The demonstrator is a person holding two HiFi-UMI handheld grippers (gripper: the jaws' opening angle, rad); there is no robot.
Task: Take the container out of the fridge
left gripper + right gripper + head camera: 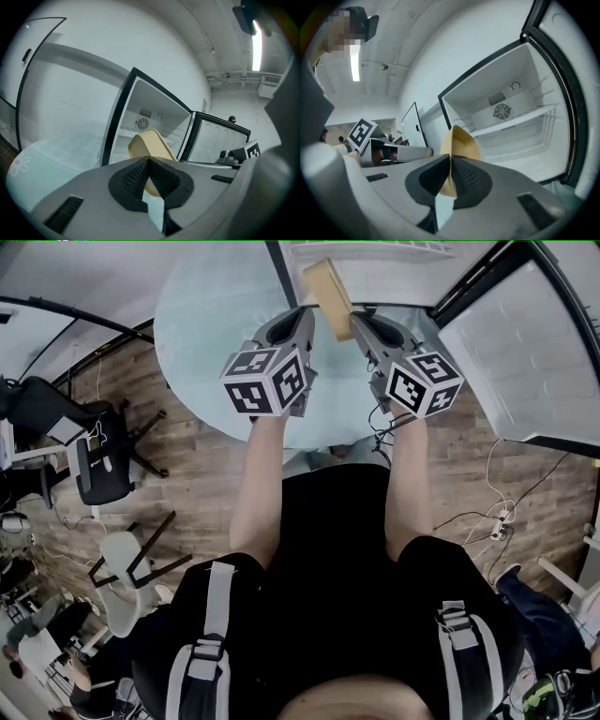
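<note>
A tan container (330, 298) hangs tilted on edge in front of the open fridge (375, 259), above the pale round table (202, 324). My left gripper (307, 313) is at its left side and my right gripper (358, 321) at its right. In the right gripper view the jaws (450, 158) are shut on the container's thin wall (461, 140), with the empty fridge shelves (520, 119) behind. In the left gripper view the jaws (149, 160) are also closed on the container (150, 145); the fridge (150, 117) stands beyond it.
The fridge door (525, 352) stands open at the right. Office chairs (103, 465) and a white stool (127, 559) are on the wooden floor at the left. Cables and a power strip (497, 519) lie at the right.
</note>
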